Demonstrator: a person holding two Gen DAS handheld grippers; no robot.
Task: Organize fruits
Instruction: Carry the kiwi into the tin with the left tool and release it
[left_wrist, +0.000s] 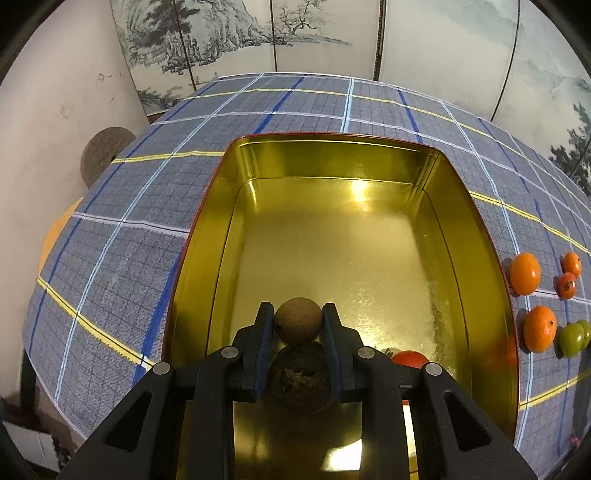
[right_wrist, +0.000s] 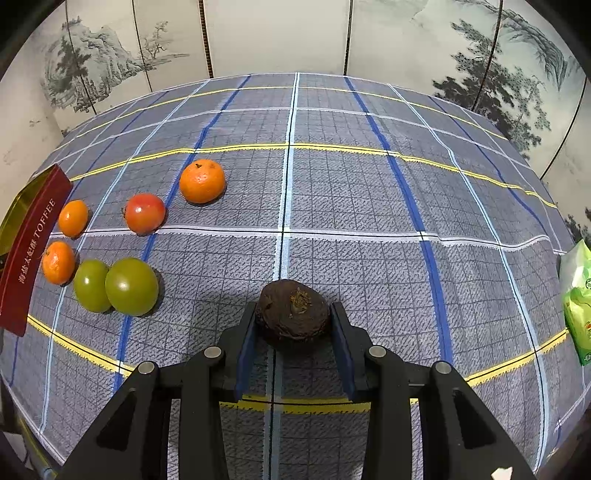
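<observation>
The left gripper (left_wrist: 297, 319) pinches a small brown fruit (left_wrist: 298, 320) over the near end of the gold tin (left_wrist: 476, 236). In the tin lie a dark fruit (left_wrist: 298, 376), just below the held one, and a red fruit (left_wrist: 409, 359) to its right.

The right gripper (right_wrist: 293, 317) has its fingers on both sides of one dark wrinkled fruit (right_wrist: 293, 312), which sits on the checked cloth (right_wrist: 369, 206), well right of the tin; whether the pads press it I cannot tell.

Between that fruit and the tin, on the cloth, lie six fruits: three oranges (right_wrist: 202, 181) (right_wrist: 72, 218) (right_wrist: 58, 262), one tomato (right_wrist: 144, 213) and two green fruits (right_wrist: 132, 286) (right_wrist: 91, 285) touching each other. A green bag (right_wrist: 578, 306) sits at the cloth's far right edge.
</observation>
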